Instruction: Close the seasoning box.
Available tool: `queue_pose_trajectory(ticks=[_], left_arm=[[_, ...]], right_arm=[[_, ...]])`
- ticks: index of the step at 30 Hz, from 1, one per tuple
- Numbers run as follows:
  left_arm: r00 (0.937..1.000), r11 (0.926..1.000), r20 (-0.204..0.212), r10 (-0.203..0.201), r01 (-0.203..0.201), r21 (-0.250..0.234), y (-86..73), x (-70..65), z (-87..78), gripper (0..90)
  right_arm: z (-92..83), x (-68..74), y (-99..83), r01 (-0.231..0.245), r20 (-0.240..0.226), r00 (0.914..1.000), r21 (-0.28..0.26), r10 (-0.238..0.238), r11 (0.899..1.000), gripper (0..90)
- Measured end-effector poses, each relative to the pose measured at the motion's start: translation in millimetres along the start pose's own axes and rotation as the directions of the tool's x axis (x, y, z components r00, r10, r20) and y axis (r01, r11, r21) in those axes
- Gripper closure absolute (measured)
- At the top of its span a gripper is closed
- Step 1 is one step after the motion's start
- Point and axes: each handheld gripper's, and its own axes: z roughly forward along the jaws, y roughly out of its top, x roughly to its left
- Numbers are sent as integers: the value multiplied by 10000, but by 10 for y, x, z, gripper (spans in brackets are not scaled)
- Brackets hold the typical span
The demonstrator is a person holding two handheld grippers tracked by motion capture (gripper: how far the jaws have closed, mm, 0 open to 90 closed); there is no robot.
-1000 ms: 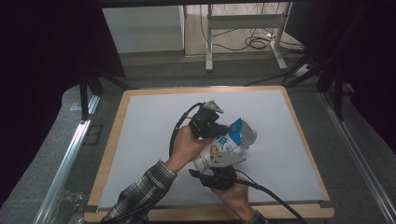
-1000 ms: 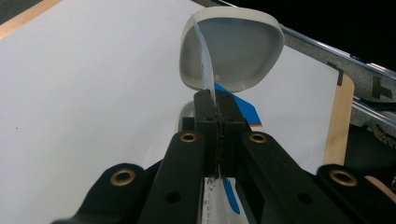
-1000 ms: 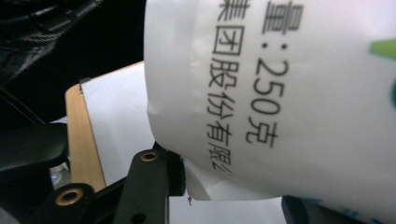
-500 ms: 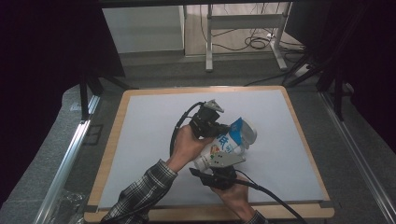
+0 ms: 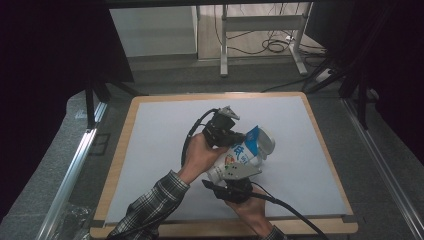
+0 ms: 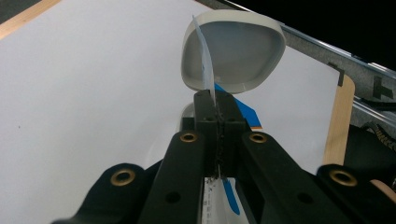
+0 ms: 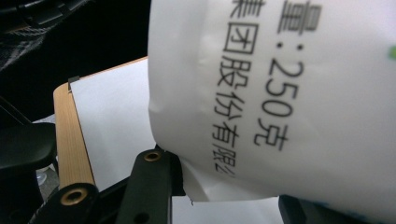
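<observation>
Your right gripper (image 5: 235,172) clamps the bottle (image 5: 245,152) (lying aslant); your left gripper (image 6: 215,105) pinches its label (image 6: 204,60) farther along.

The person's left forearm, in a plaid grey-and-white sleeve (image 5: 150,205), enters the high view from about seven o'clock and angles toward one o'clock. Its hand (image 5: 198,156) wraps the body of the black two-jaw left gripper (image 5: 235,137), whose jaws point toward three o'clock and are pressed fully together, as the left gripper view (image 6: 217,109) shows. The right hand (image 5: 252,212) comes in from six o'clock, palm up, cradling the black right gripper (image 5: 235,172) with its grey three-cornered plate, jaws aimed toward twelve o'clock and standing partly apart.
</observation>
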Motion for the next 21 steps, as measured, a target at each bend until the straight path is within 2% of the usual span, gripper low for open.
queue_pose_trajectory(ticks=[21], left_arm=[[9999, 9997, -62, 149, -148, 192, 22, -9, -10, 899]], right_arm=[[-3, -4, 2, -270, -236, 9994, -157, 266, 9995, 658]])
